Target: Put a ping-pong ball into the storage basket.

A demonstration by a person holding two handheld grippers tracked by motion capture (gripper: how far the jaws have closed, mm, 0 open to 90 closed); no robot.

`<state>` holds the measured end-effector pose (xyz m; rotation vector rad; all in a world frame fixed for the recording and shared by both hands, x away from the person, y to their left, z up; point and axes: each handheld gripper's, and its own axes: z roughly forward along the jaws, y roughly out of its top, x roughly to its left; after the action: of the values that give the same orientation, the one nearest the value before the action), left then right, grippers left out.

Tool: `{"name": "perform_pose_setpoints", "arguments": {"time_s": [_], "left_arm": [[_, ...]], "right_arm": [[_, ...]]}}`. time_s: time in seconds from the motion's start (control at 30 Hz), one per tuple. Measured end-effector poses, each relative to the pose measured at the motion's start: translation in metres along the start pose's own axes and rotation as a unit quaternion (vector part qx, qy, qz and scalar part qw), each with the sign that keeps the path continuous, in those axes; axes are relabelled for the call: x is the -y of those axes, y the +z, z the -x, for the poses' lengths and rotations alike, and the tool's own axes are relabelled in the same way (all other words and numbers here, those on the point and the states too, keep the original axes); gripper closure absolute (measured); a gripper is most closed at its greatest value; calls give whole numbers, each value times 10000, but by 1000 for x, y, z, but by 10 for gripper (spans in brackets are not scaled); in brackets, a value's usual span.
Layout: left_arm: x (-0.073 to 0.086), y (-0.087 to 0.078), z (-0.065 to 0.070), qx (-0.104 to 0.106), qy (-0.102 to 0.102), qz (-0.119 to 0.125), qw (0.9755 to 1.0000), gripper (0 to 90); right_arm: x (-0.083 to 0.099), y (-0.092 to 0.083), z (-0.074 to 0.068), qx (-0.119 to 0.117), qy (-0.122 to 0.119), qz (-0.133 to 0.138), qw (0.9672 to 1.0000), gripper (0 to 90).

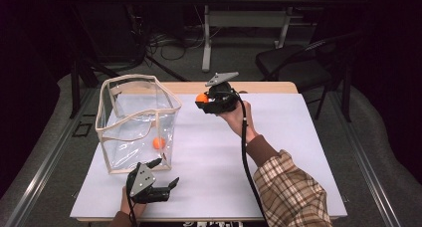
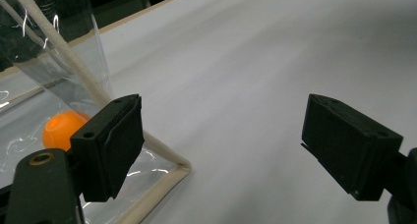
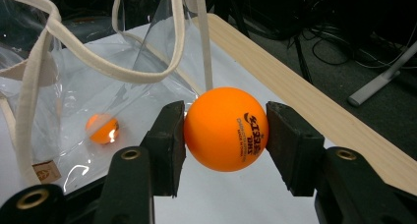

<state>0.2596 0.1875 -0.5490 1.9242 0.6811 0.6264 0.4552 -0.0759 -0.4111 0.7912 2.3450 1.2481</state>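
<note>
The right tool (image 1: 203,100) is clenched on an orange table-tennis ball (image 1: 201,98), held above the worktop (image 1: 278,137) just beside the far right corner of the clear plastic bag (image 1: 137,122). From the high view the ball is a small orange spot at the tool's tip. The right gripper view brings it close: the ball (image 3: 226,128) sits squarely between the two black pads, touching both, with dark print on its side.

A second orange ball (image 1: 158,143) lies on the floor of the bag, near its front right corner. The right gripper view shows it (image 3: 102,128) through the clear wall, under the bag's cream-trimmed rim.

The left tool (image 1: 166,186) rests just in front of the bag, its jaws spread wide with nothing between them. In the left gripper view one pad sits right by the bag's bottom corner (image 2: 167,177), the inner ball (image 2: 61,129) peeking out behind it.
</note>
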Motion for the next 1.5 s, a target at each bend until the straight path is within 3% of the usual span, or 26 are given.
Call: {"name": "perform_pose_setpoints", "arguments": {"time_s": [1.5], "left_arm": [[0, -1, 0, -1, 19, 6, 10000, 159]], "right_arm": [[-27, -8, -4, 47, -100, 337, 9994, 503]]}}
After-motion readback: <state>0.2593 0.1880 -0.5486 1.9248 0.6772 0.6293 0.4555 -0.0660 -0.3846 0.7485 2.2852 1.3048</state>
